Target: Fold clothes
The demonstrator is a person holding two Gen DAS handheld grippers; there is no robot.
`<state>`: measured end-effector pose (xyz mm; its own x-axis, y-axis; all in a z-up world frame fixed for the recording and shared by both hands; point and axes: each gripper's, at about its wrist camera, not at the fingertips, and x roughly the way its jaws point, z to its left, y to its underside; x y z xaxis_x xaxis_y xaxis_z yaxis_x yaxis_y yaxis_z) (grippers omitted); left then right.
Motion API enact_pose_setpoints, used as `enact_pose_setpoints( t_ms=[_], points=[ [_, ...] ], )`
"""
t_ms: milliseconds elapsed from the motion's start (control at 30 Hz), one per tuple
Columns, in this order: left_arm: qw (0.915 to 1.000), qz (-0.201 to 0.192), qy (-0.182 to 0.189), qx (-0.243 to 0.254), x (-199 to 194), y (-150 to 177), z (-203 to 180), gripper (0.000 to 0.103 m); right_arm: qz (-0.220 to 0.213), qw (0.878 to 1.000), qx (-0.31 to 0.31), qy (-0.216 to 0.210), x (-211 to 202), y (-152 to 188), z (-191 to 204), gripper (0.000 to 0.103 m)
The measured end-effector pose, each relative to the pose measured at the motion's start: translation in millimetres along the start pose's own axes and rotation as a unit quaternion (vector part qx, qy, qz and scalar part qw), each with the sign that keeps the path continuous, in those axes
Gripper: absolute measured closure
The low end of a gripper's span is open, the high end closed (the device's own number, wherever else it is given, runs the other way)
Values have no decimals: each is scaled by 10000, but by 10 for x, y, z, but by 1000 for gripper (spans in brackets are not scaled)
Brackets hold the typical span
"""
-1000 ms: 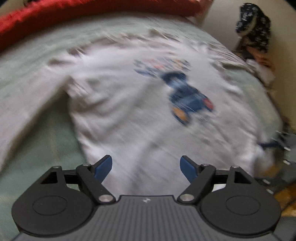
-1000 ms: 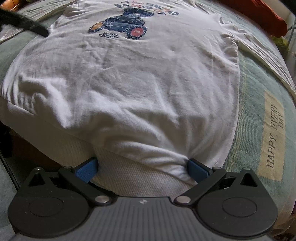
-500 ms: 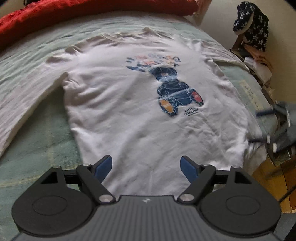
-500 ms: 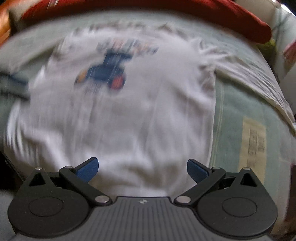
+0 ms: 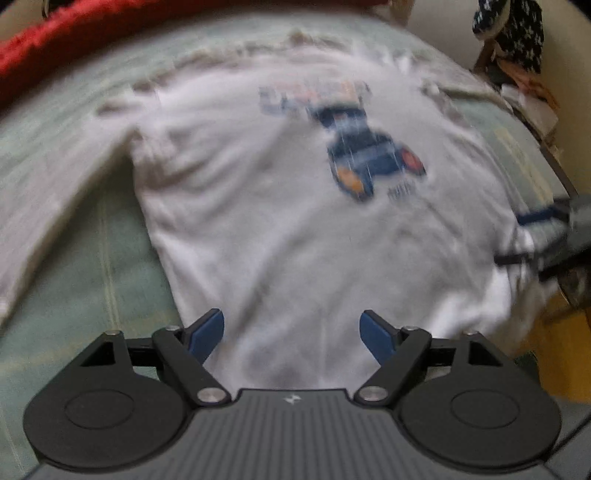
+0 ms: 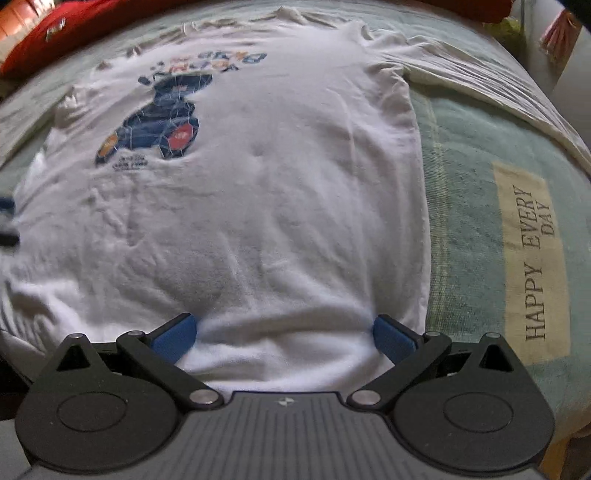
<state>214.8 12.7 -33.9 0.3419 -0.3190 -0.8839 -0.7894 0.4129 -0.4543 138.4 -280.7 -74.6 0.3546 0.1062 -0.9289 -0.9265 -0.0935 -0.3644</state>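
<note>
White T-shirt (image 6: 280,206) lies on green bedspread (image 6: 465,206), red blanket (image 5: 110,33) beyond.

A white printed T-shirt (image 6: 280,192) lies flat on the green bedspread (image 6: 469,177); the right gripper (image 6: 284,332), jaws wide apart, presses its hem at the bed's near edge.
</note>
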Motion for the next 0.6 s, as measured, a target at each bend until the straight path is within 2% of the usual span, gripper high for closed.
enact_pose_setpoints(
  t_ms=[100, 267, 467, 600],
  points=[
    [9994, -333, -50, -35, 79, -215, 41, 23, 22, 9999, -36, 114, 43, -18, 48, 0],
    [9985, -436, -116, -325, 172, -340, 26, 23, 295, 9989, 308, 218, -86, -162, -43, 0],
    [9978, -498, -186, -397, 159, -382, -27, 23, -478, 9921, 600, 989, -368, -529, -585, 0],
    [9959, -542, -408, -590, 188, -509, -60, 23, -1121, 9819, 666, 1373, -312, -994, -1161, 0]
  ],
)
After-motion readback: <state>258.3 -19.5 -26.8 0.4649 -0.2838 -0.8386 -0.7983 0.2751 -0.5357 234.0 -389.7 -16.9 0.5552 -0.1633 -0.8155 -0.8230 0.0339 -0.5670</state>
